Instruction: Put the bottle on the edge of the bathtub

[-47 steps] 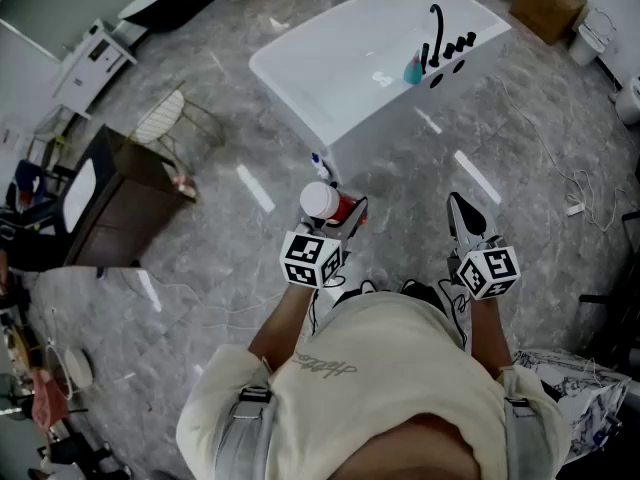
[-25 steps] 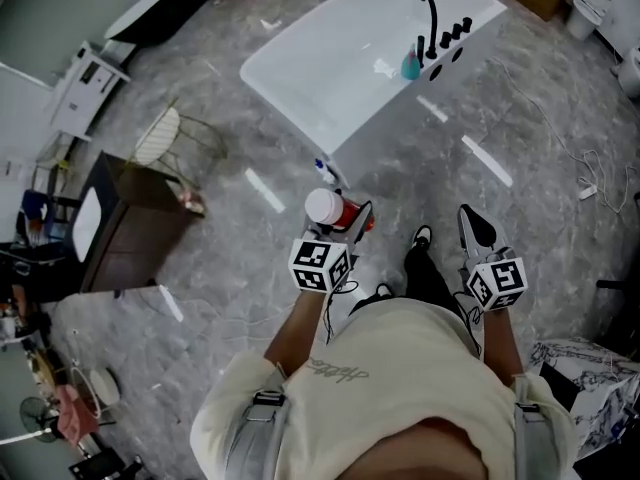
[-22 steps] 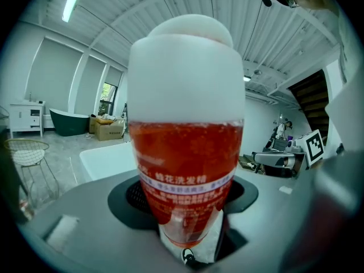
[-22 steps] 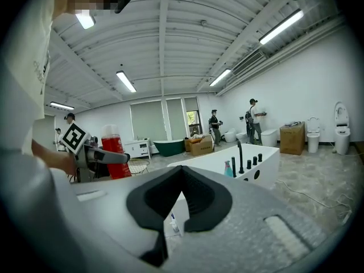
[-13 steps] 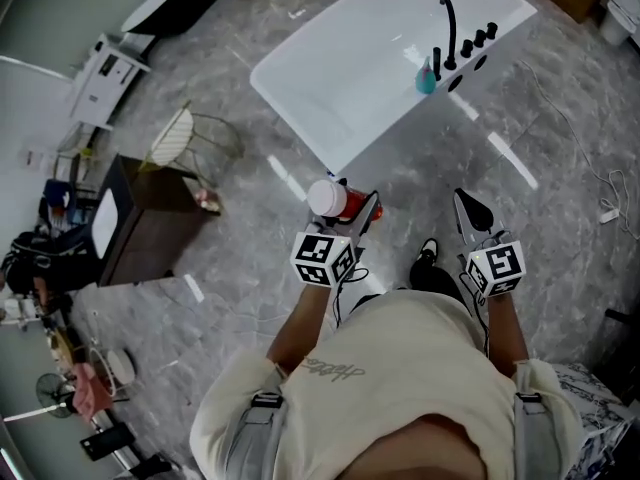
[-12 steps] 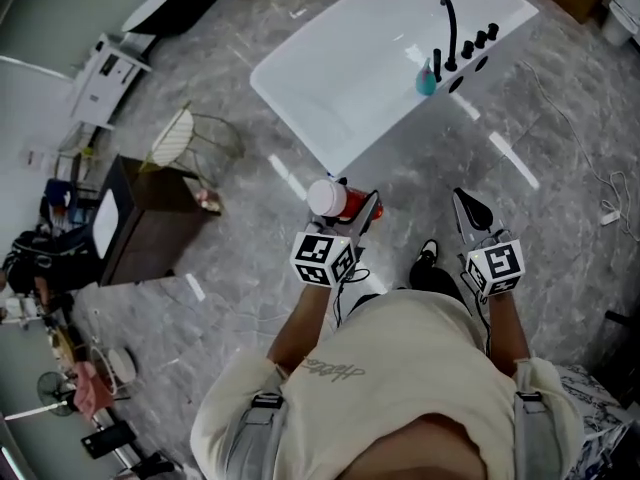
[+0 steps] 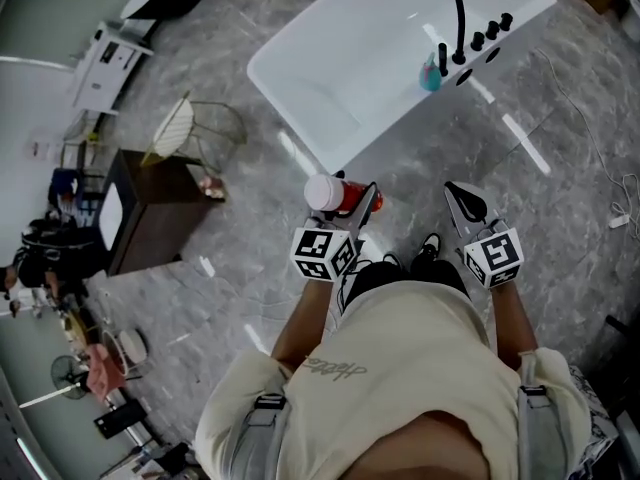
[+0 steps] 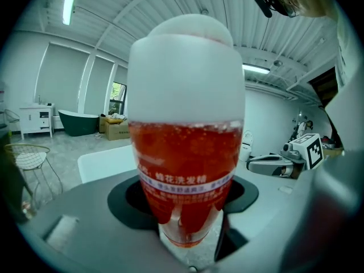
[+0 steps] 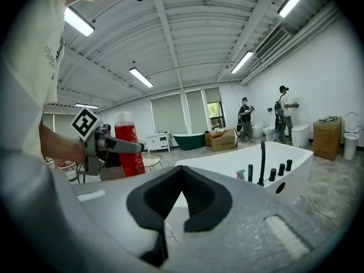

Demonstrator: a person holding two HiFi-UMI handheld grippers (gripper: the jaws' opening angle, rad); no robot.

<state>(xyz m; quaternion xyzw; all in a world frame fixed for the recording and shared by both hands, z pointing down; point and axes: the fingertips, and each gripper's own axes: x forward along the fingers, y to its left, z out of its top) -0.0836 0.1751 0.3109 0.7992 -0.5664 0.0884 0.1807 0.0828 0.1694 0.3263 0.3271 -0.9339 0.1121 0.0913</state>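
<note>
A red bottle (image 7: 338, 196) with a white cap is held upright over the grey floor, and my left gripper (image 7: 352, 211) is shut on its lower body. In the left gripper view the bottle (image 8: 185, 135) fills the middle, clamped low down by the gripper (image 8: 187, 235). Ahead stands the white bathtub (image 7: 290, 86), with a black faucet (image 7: 458, 18) and a small teal bottle (image 7: 432, 73) on its far rim. My right gripper (image 7: 462, 203) hangs to the right, shut and holding nothing. From the right gripper (image 9: 179, 195) I see the bottle (image 9: 129, 147) on the left and the bathtub (image 9: 244, 164) ahead.
A wire stool (image 7: 185, 128) and a dark cabinet (image 7: 140, 208) stand to the left of the tub. Two people (image 9: 282, 112) stand by the far wall, near cardboard boxes (image 9: 223, 141) and a dark green tub (image 9: 187, 140). The person's shoes (image 7: 425, 248) are below the grippers.
The bathtub has drawn nearer and larger in the head view as the person walks toward it. The bottle stays in the left gripper; the right gripper stays shut.
</note>
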